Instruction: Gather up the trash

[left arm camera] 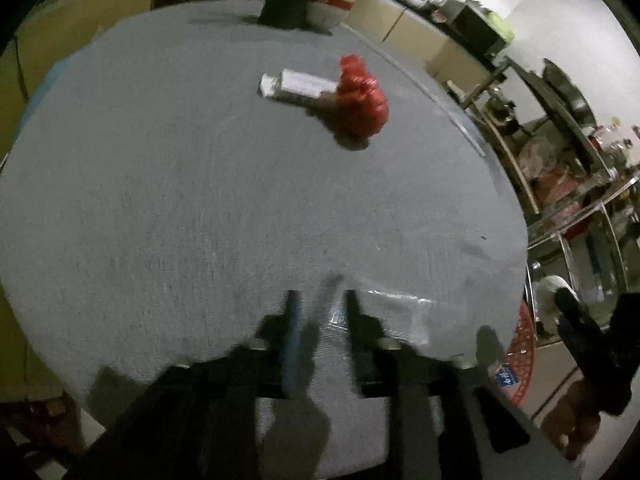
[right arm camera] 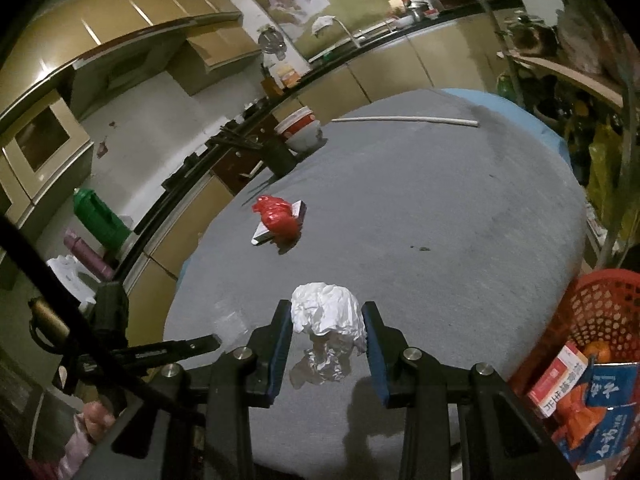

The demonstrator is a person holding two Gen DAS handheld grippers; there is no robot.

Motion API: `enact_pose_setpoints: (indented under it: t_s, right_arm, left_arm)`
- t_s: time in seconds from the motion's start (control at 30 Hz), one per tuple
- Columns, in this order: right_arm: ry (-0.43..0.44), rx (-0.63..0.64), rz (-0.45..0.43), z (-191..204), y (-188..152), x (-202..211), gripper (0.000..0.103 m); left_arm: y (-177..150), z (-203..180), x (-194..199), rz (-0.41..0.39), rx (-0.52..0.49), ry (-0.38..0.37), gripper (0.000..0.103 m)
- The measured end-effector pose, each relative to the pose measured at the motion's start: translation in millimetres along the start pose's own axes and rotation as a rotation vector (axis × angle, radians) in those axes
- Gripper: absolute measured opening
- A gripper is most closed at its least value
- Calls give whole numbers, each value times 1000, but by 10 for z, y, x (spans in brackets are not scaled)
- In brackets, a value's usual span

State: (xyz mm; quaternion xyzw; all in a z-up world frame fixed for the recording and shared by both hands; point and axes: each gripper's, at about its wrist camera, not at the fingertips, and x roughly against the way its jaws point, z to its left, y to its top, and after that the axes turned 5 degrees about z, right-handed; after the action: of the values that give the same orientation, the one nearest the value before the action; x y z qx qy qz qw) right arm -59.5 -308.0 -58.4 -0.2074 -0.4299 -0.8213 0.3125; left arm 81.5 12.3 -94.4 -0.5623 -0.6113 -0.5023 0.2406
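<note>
White crumpled paper wad clamped in right tongs, red mesh basket close right; left tongs parted over clear plastic wrapper.

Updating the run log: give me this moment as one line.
right claw: shut on white crumpled paper | left claw: open over clear plastic film | red bag: on table

1. We see the right hand-held gripper with its blue pads closed on a crumpled white paper wad, above the grey desk.
2. Under the wad lies a crinkled clear wrapper.
3. Farther off, a red plastic bag sits on a flat box.
4. At right, an orange basket holds cartons.
5. The left hand-held gripper reaches in from the left edge.
</note>
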Motion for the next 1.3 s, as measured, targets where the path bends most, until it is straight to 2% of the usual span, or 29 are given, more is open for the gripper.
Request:
enact_pose_setpoints:
  t_s: [0.03, 0.1, 0.3, 0.43, 0.57, 0.63, 0.7, 0.77, 0.87, 1.0, 1.1, 1.17, 1.3]
  right_arm:
    - [0, -2, 0, -15, 6, -4, 37]
    - [2, -9, 1, -52, 22, -26, 37]
    - [15, -30, 21, -142, 25, -130, 37]
    - [22, -37, 36, -177, 38, -201, 37]
    - [30, -41, 44, -199, 52, -256, 37]
    - [33, -43, 49, -208, 53, -286, 37]
    - [35, -43, 57, -207, 48, -319, 37]
    - [34, -35, 60, -189, 43, -330, 37]
    - [39, -33, 56, -182, 53, -325, 37]
    - [46, -45, 58, -190, 44, -371, 37]
    - [38, -39, 75, -154, 9, -445, 37]
    - [39, -28, 86, -126, -20, -474, 37]
    - [46, -25, 87, -106, -45, -468, 37]
  left_arm:
    - [-11, -36, 43, -16, -23, 6, 65]
    - [-47, -106, 138, -59, -69, 10, 73]
    - [-119, -299, 149, -27, -151, 28, 74]
    - [-129, -411, 98, 21, -150, 6, 74]
    - [-65, -524, 88, 21, -150, 5, 75]
    - [-43, -595, 93, 12, -176, 43, 75]
    - [-27, -662, 109, -4, -219, 111, 75]
    - [-38, -689, 138, 24, -245, 115, 75]
    - [-87, -657, 155, 72, -205, 37, 75]
    - [-136, -546, 122, 108, -72, -134, 75]
    - [-146, -492, 8, 161, 44, -185, 75]
    - [-151, -519, -37, 173, 72, -188, 75]
    - [-130, -622, -167, 152, 48, -105, 75]
